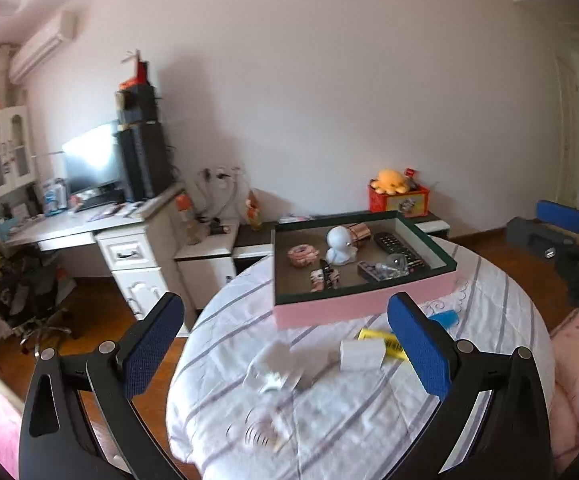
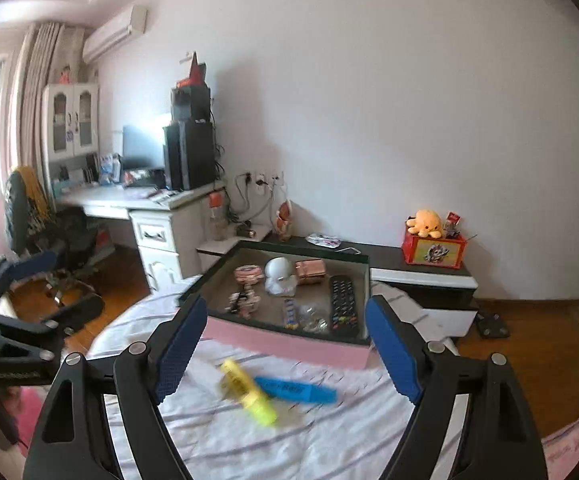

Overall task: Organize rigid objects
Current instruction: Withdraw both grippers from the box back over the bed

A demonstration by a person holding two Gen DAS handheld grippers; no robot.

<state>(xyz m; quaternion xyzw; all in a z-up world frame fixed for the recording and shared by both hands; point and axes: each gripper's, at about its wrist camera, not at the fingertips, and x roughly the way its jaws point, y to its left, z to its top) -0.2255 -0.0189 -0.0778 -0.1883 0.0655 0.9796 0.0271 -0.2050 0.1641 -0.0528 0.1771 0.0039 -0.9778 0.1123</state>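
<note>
With the left gripper (image 1: 285,348) and right gripper (image 2: 287,350) both spread and empty, another pickup is judged next: the yellow marker (image 2: 249,394) and blue marker (image 2: 295,390) lie on the striped cloth before the pink-sided tray (image 2: 289,342).

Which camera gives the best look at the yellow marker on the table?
The right wrist view: the yellow marker lies whole, though blurred, between the open fingers. In the left wrist view, a blue finger pad hides part of it.

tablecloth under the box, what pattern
White tablecloth with thin grey stripes; clearest in the left wrist view.
</note>
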